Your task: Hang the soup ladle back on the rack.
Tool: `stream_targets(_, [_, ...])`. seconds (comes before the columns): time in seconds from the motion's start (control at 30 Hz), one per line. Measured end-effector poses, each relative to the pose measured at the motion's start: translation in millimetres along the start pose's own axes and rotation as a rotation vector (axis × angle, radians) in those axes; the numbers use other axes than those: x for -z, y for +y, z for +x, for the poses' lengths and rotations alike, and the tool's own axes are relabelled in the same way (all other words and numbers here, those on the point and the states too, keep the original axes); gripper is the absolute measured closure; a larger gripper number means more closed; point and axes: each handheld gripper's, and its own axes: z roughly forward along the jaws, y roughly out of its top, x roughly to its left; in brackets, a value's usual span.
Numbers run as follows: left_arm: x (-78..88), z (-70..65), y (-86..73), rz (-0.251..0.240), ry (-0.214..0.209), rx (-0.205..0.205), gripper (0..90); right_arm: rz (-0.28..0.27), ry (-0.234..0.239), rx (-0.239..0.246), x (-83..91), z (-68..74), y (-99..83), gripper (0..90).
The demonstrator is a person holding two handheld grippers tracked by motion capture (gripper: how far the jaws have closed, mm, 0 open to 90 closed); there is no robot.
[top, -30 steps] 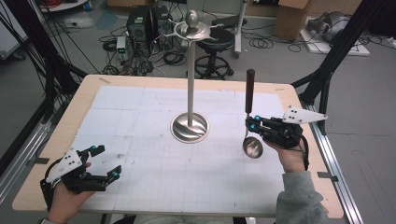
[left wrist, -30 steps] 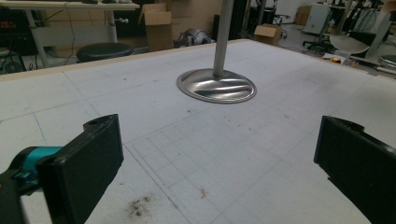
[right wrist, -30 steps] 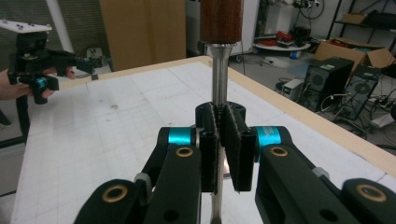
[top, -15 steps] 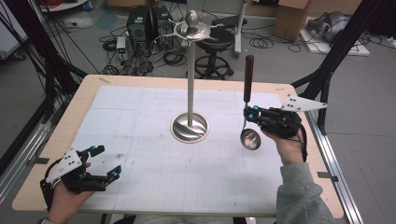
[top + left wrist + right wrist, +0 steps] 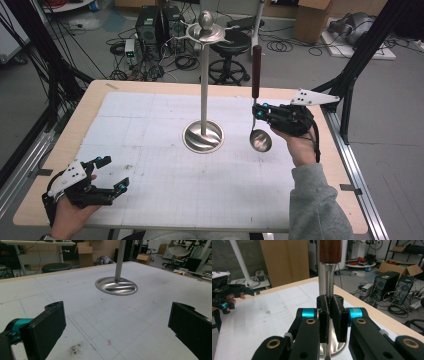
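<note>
Left claw [image 5: 107, 175] low at the near left, jaws wide apart, right claw [image 5: 260, 114] raised (jaws clamped together), forearm grey-sleeved

1. My counter [image 5: 150, 95] has a pale wooden edge and a white gridded mat [image 5: 150, 130] over most of it.
2. Beyond its far edge a black stool [image 5: 227, 50] stands on the floor.
3. Black computer towers [image 5: 155, 25] sit among loose cables.
4. Cardboard boxes [image 5: 310, 20], I think, lie further back.
</note>
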Motion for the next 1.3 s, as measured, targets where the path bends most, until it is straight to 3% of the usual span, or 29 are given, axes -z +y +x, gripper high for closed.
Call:
stream_targets(0.2, [1.2,0.2,-0.1,-0.004,0.008,0.002,1.8,0.028,0.000,-0.003,-7.7,-3.4,4.9,84.6])
stream_targets(0.83, [3.1,-0.1,-0.2,-0.008,0.008,0.002,1.8,0.033,0.016,0.002,-32.9,-5.1,23.0,84.6])
stream_targets(1.3, [3.4,0.1,-0.7,-0.004,0.007,0.002,1.8,0.029,0.022,0.005,-35.9,-3.5,29.0,84.6])
